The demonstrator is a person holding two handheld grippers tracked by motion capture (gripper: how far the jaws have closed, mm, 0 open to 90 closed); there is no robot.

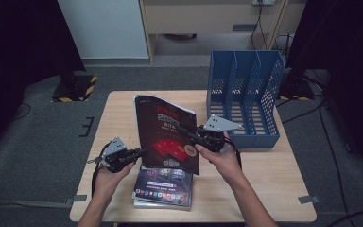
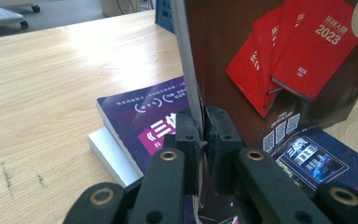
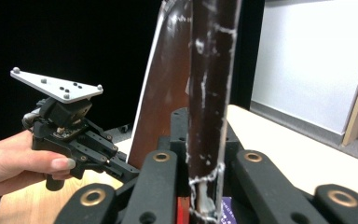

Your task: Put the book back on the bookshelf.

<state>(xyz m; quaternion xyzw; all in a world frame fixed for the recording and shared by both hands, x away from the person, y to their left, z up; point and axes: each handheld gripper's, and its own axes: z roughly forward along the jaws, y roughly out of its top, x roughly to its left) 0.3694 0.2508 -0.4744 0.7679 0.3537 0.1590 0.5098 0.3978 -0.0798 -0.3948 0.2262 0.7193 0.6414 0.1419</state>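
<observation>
I'm holding the dark-covered book (image 1: 168, 135) upright between both claws: left claw (image 1: 139, 152) clamping its page edge, right claw (image 1: 191, 132) pinching its spine, keeping it vertical for the blue file rack (image 1: 246, 94) beyond the right claw.

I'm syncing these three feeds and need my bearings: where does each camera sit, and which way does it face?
High view: above the person's side, facing forward and down on the table; both forearms and grippers show.
Left gripper view: on the left gripper, facing along its fingers, clamped on the upright book above stacked books.
Right gripper view: on the right gripper, its fingers gripping the worn spine; the other hand shows.
All three share that book.
</observation>
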